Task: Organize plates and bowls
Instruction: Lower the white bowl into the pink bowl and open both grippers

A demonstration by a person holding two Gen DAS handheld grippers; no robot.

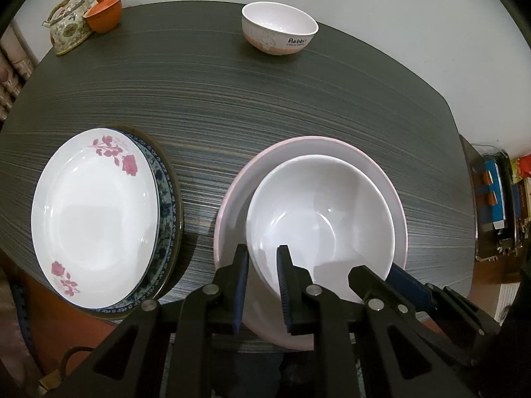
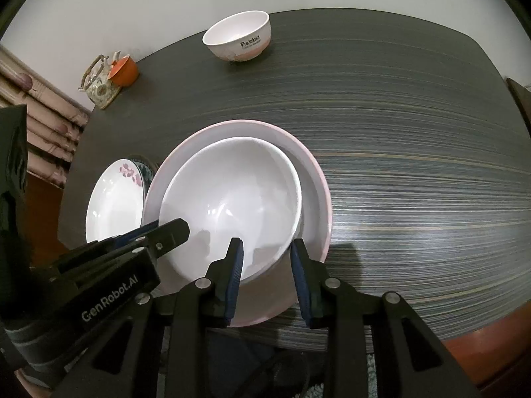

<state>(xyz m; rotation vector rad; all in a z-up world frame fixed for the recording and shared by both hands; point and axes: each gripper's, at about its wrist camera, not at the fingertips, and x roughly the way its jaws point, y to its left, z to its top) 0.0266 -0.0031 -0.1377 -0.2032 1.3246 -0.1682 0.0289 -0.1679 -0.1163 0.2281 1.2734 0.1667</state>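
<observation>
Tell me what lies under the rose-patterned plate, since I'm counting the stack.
Under the rose-patterned plate a blue-patterned plate shows along its right edge, and beneath that a dark rim of a third piece. Their centres are covered, so anything further below is unseen.

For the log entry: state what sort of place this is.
Probably a home dining area. A dark wood-grain table stands against a plain wall and holds household crockery: a floral teapot, a rose-patterned plate on a stack, and a white bowl nested in a pink-rimmed one.
</observation>
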